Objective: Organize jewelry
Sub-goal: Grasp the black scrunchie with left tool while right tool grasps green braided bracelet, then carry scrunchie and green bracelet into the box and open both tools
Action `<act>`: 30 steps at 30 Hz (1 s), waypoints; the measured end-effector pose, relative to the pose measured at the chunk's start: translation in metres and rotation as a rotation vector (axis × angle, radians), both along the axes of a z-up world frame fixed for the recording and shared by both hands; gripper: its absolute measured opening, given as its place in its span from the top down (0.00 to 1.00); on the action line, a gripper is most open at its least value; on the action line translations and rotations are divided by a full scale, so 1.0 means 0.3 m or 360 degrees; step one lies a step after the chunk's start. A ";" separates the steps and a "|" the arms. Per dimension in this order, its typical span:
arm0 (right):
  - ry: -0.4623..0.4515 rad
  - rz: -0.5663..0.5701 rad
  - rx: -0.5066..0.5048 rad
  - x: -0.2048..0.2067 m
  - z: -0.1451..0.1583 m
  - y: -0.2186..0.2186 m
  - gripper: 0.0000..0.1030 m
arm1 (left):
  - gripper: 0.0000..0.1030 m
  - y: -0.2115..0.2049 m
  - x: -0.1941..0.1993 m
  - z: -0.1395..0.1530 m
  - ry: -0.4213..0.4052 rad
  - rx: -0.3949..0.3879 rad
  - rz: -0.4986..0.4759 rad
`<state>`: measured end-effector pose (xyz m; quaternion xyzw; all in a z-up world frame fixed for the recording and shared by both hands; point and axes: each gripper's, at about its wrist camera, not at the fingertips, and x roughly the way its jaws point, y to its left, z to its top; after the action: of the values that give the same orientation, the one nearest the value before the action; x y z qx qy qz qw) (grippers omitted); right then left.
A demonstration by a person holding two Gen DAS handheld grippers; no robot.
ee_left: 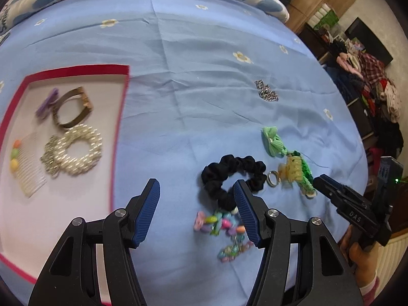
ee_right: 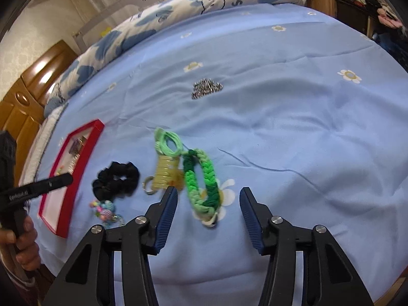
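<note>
My left gripper (ee_left: 196, 188) is open and empty above the blue sheet, just left of a black scrunchie (ee_left: 229, 178). A colourful bead bracelet (ee_left: 224, 227) lies below it. A red-rimmed tray (ee_left: 119, 127) at left holds a watch, a pearl bracelet (ee_left: 76, 150), a comb and a purple clip. My right gripper (ee_right: 207, 195) is open, its fingers either side of a green braided bracelet (ee_right: 201, 181). A yellow claw clip (ee_right: 165, 173), a ring (ee_right: 149, 186), a light green hair tie (ee_right: 167, 142) and the scrunchie (ee_right: 116, 178) lie to its left. A silver chain (ee_right: 206, 88) lies farther off.
A patterned pillow (ee_right: 153, 20) lies along the far edge of the bed. Wooden furniture (ee_right: 30, 89) stands at the left. Shelves with clothes (ee_left: 369, 89) stand beyond the bed's right side. The right gripper (ee_left: 331, 191) shows at the right edge of the left wrist view.
</note>
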<state>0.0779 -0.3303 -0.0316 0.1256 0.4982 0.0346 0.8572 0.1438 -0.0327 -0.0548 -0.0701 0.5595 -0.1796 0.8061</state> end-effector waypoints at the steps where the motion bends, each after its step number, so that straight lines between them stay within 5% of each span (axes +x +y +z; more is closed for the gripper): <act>1: 0.0013 0.0016 -0.0015 0.009 -0.012 0.001 0.55 | 0.42 -0.017 0.010 -0.011 0.0006 0.0008 -0.0016; 9: 0.0039 0.0086 -0.0017 0.057 -0.051 0.010 0.62 | 0.43 -0.111 0.044 -0.092 0.0056 0.0080 -0.0115; 11: 0.0039 0.0122 -0.0016 0.058 -0.055 0.024 0.74 | 0.57 -0.132 0.042 -0.111 0.0055 0.0134 -0.0141; 13: 0.0047 0.0155 -0.0013 0.062 -0.064 0.043 0.84 | 0.85 -0.149 0.035 -0.118 0.0043 0.0171 -0.0179; 30: 0.0031 0.0236 0.0285 -0.002 -0.021 0.170 0.90 | 0.91 0.073 -0.062 0.059 -0.0096 -0.0022 0.0015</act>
<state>0.0772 -0.2793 -0.0379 0.1647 0.5095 0.1412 0.8327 0.1251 -0.0108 -0.0371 -0.0727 0.5333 -0.1816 0.8230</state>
